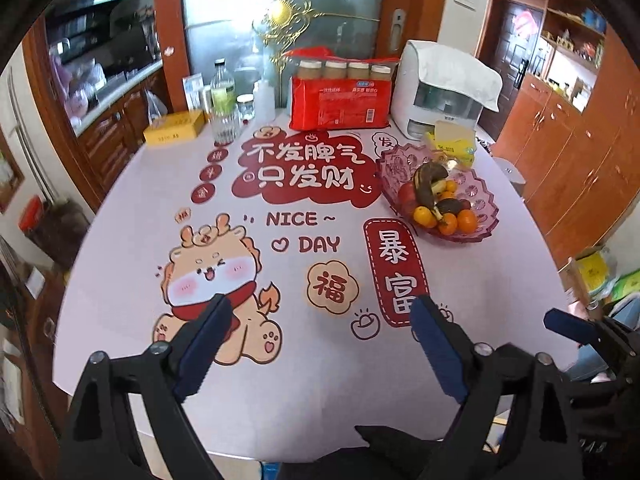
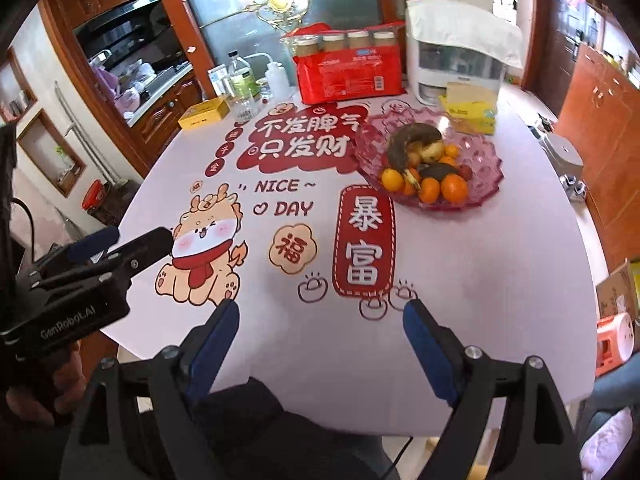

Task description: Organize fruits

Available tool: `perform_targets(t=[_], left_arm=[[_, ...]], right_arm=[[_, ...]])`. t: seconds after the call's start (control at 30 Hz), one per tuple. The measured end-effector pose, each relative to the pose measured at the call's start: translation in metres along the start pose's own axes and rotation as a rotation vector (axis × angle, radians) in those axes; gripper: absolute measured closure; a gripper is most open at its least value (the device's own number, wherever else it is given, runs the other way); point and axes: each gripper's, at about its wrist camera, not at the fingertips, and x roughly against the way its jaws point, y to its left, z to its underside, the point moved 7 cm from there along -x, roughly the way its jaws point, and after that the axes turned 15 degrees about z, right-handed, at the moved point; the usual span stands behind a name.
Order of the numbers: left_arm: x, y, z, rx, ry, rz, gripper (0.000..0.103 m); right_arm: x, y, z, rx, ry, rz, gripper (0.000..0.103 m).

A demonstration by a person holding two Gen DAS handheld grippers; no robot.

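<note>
Hovering above the near edge of the table, the left gripper (image 1: 320, 312) is held with its blue-padded jaws spread wide and nothing between them. The right gripper (image 2: 320, 320) is likewise held apart and empty over the near edge; in the left wrist view it is seen at the far right (image 1: 576, 328), and the left one appears at the left edge of the right wrist view (image 2: 120, 244).

Well beyond both, toward the far right of the table, a scalloped pink translucent fruit bowl (image 1: 486, 200) is set. In it a blackened banana (image 2: 408, 140) is laid with its long axis curving from the bowl's far side toward the near rim, surrounded by small oranges (image 2: 454, 188) and a red fruit (image 1: 407, 194).

The round table is covered by a pale printed tablecloth (image 2: 460, 280) bearing a cartoon dragon and red panels. Along the far edge a red plastic package (image 1: 340, 110), a white appliance (image 1: 440, 92), a clear bottle (image 1: 223, 100) and a yellow box (image 1: 174, 128) are ranged. Wooden cabinets (image 1: 580, 152) are seen around the room.
</note>
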Motion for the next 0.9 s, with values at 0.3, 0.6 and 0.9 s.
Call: perform_targets(t=[0.3, 0.6, 0.9], left_arm=[[0.001, 0.0, -0.002, 0.015, -0.042, -0.076, 0.002], [-0.007, -0.002, -0.004, 0.009, -0.04, -0.127, 0.001], [-0.013, -0.001, -0.001, 0.033, -0.024, -0.141, 0.001]], right_arm=[[0.002, -0.018, 0.006, -0.099, -0.027, 0.042, 0.0], [-0.005, -0.02, -0.003, -0.083, -0.033, 0.042, 0.0], [-0.011, -0.022, -0.003, -0.08, -0.023, 0.041, 0.0]])
